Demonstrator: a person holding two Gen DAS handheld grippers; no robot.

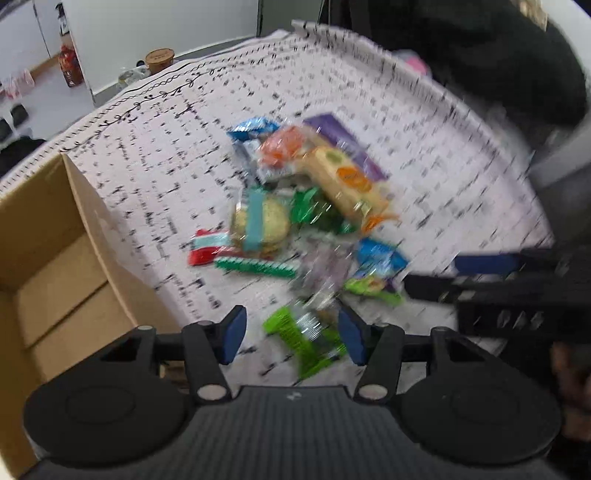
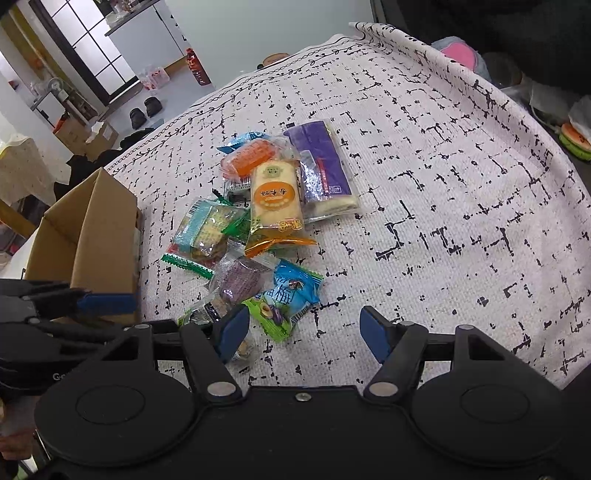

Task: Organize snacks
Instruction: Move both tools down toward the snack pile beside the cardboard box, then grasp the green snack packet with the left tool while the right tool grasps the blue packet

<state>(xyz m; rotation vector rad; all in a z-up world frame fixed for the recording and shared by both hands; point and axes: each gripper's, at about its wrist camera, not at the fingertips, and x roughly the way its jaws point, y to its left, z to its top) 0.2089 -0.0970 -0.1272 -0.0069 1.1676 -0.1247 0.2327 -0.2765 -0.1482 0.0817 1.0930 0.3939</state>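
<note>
Glossy plastic snack wrappers [image 2: 275, 201], matt brown cardboard box [image 1: 48, 266]; rough woven tablecloth [image 2: 443, 184]

white walls [image 2: 258, 26], pale floor [image 2: 173, 88], dark-framed window [image 2: 88, 48] lit; table [image 2: 461, 166] under white black-flecked cloth.

Blurred view: left gripper [image 1: 291, 334] jaws apart round green packet [image 1: 310, 338]; cardboard box [image 1: 55, 258] at left.

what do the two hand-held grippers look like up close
Both the left hand-held gripper and the right hand-held gripper are matte black plastic, each with two angular fingers tipped with blue pads, silver pivot pins, two round discs on a ribbed body, and no visible cables.
</note>
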